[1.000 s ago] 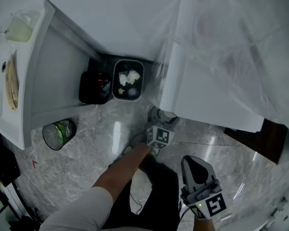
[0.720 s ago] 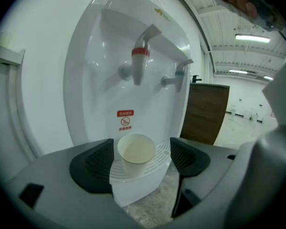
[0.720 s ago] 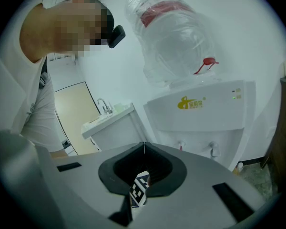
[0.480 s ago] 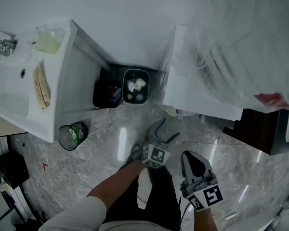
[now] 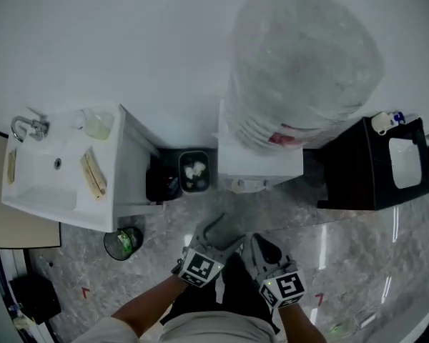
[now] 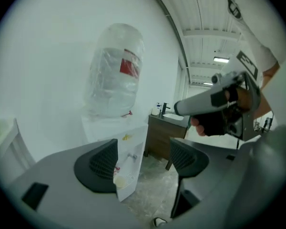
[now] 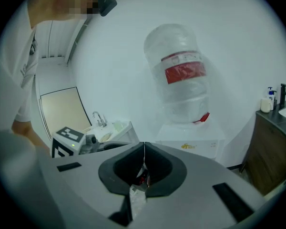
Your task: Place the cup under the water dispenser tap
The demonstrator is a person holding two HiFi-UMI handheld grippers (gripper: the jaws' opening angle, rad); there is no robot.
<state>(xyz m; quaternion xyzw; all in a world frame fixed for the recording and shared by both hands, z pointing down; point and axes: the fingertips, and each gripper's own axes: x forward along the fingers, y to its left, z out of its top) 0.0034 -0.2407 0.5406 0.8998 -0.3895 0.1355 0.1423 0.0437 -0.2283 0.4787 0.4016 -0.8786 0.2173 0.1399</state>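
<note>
Task status: not visibly begun, or possibly past the placing; neither tool carries a cup. Left gripper (image 6: 143,162): jaws wide apart, nothing between them, only the distant dispenser front seen through the gap. Right gripper (image 7: 144,162): jaws pressed together along a thin seam, no cup in them. Both are held low at 6 o'clock, well apart from the water dispenser (image 5: 261,164) at 12 o'clock, which carries a plastic-wrapped bottle (image 5: 304,63). Cup location: uncertain. The left gripper view shows a small pale thing (image 6: 119,180) low in the dispenser's recess, beneath the tap; judged possibly the cup, too small to confirm. If it isn't, a cup must be found and everything is left to do. Surroundings: sink (image 5: 39,184) at 10 o'clock, black bin (image 5: 159,183) and open bin (image 5: 195,171) at 11 o'clock just beside the dispenser, mesh bin (image 5: 123,240) at 9 o'clock, dark cabinet (image 5: 350,170) at 2 o'clock. Nothing stands between grippers and tap.
</note>
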